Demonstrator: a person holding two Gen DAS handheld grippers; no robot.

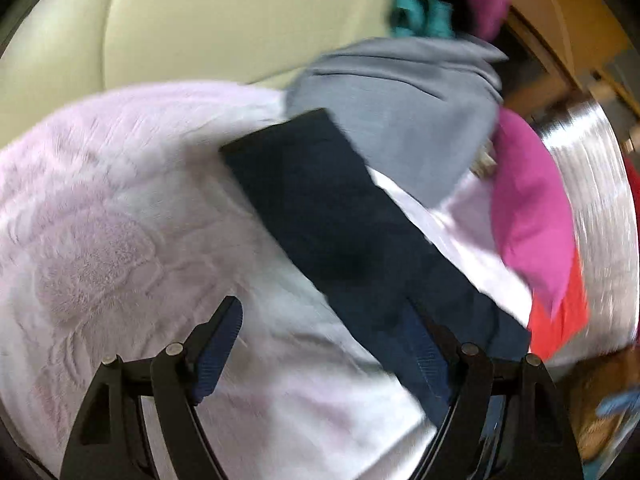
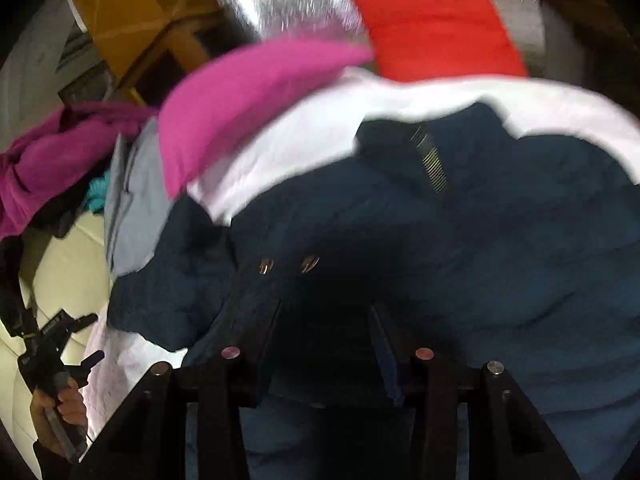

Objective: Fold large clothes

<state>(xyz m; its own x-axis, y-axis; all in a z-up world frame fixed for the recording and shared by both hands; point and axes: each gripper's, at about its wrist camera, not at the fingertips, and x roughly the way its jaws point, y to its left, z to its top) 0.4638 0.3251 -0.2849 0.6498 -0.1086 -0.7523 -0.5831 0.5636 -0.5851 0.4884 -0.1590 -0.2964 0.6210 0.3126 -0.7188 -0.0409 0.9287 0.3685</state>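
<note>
A dark navy garment lies on a pale pink fluffy blanket (image 1: 120,220). In the left wrist view one long navy leg or sleeve (image 1: 332,216) runs diagonally from the middle toward my right finger. My left gripper (image 1: 324,344) is open and empty, just above the blanket; its right finger (image 1: 424,344) is at the navy cloth's edge. In the right wrist view the bulk of the navy garment (image 2: 480,240), with metal snaps and a zip, fills the frame. My right gripper (image 2: 326,320) is open right over it. The left gripper also shows there (image 2: 60,344), hand-held.
A grey garment (image 1: 400,100), a magenta cloth (image 1: 528,208) and a red cloth (image 1: 560,312) lie around the navy one. A cream leather sofa back (image 1: 200,20) is behind. A shiny silver surface (image 1: 592,168) and wooden furniture (image 2: 132,12) stand at the side.
</note>
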